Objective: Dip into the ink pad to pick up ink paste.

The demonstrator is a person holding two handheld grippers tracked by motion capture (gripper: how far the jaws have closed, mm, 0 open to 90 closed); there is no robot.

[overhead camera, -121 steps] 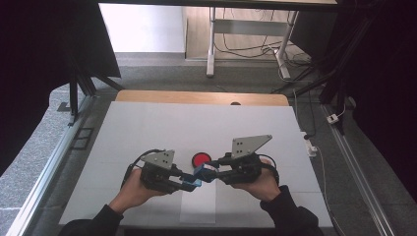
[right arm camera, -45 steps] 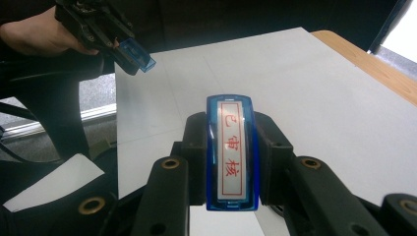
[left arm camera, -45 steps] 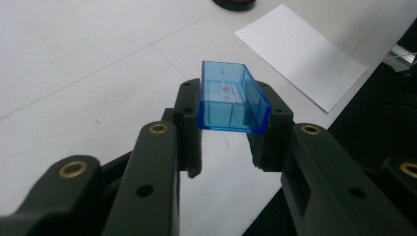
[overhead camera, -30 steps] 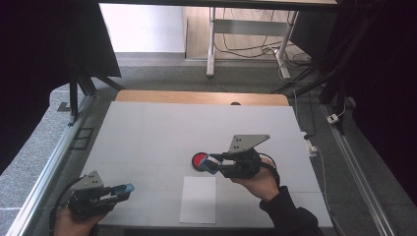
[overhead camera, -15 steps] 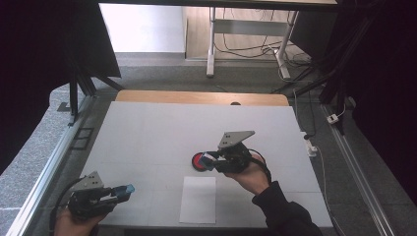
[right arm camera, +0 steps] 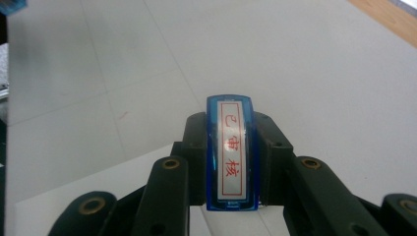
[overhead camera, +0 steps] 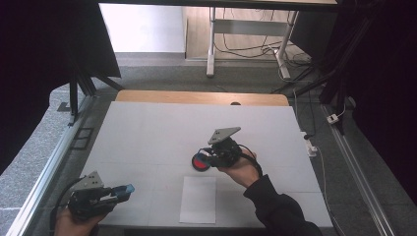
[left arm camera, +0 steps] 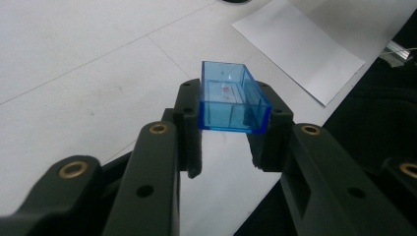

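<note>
Around you the room is dark at both sides, with black curtains, a grey carpeted floor (overhead camera: 44,162) and, beyond the far edge, a pale desk frame (overhead camera: 246,29) with loose cables under it. Metal rails run along both long sides of the table (overhead camera: 162,132). Its top is white, crossed by faint seam lines, and a bare wooden strip (overhead camera: 196,97) shows along the far edge.

A white sheet of paper (overhead camera: 198,199) lies flat near the near edge, about midway along it. Just beyond the sheet's far edge sits a round red ink pad (overhead camera: 199,162) in a dark rim.

Your right gripper (overhead camera: 209,156) is above the table's middle, right beside the red pad, its jaws clamped on a blue stamp (right arm camera: 232,152) with a white label bearing red characters. The stamp stands upright between the pads, lengthwise along the jaws.

Your left gripper (overhead camera: 123,189) is at the near left corner, well apart from the paper, clenched on a clear blue cap (left arm camera: 231,98), an open rectangular box held by its two long walls above the table.
</note>
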